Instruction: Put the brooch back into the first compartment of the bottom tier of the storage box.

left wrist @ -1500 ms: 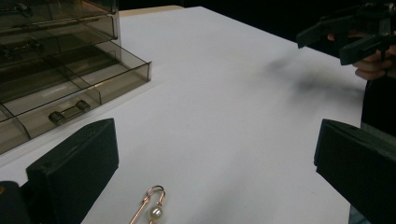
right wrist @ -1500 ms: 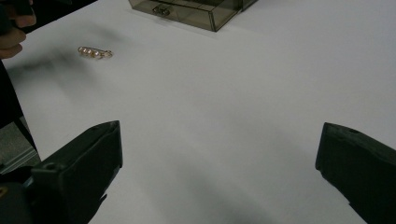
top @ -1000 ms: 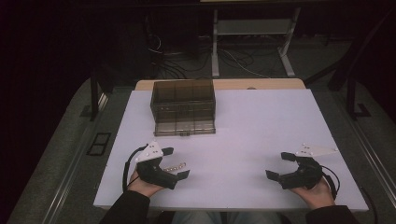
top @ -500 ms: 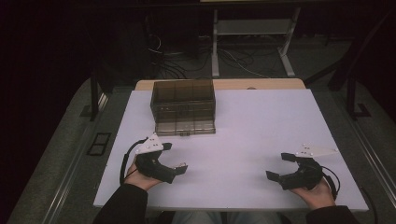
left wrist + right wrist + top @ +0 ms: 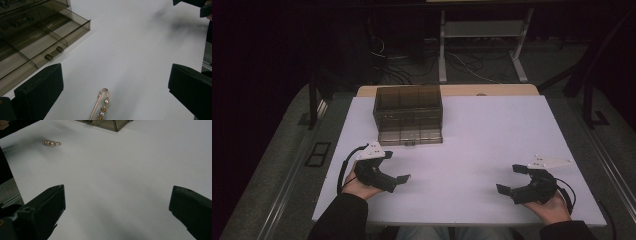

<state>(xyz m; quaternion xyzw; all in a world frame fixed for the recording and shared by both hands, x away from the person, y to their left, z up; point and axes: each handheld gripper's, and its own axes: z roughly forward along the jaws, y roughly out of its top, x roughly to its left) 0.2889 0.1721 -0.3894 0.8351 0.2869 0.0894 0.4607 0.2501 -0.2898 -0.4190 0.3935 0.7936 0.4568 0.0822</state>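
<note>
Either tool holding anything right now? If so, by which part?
Nothing held. Left tool is open, jaws wide, with the pearl brooch pin lying loose on the table between them. Right tool is open over bare table.

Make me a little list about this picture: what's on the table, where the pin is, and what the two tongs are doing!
table: white top
box: smoky see-through plastic box with drawers, at the far left part of the table
pin: gold pin with pearls, flat on the table, between the left tongs' jaws, not touched
left tongs: open, low over the pin, near the box
right tongs: open, holding nothing, at the near right
likely next: left tongs close on the pin
</note>
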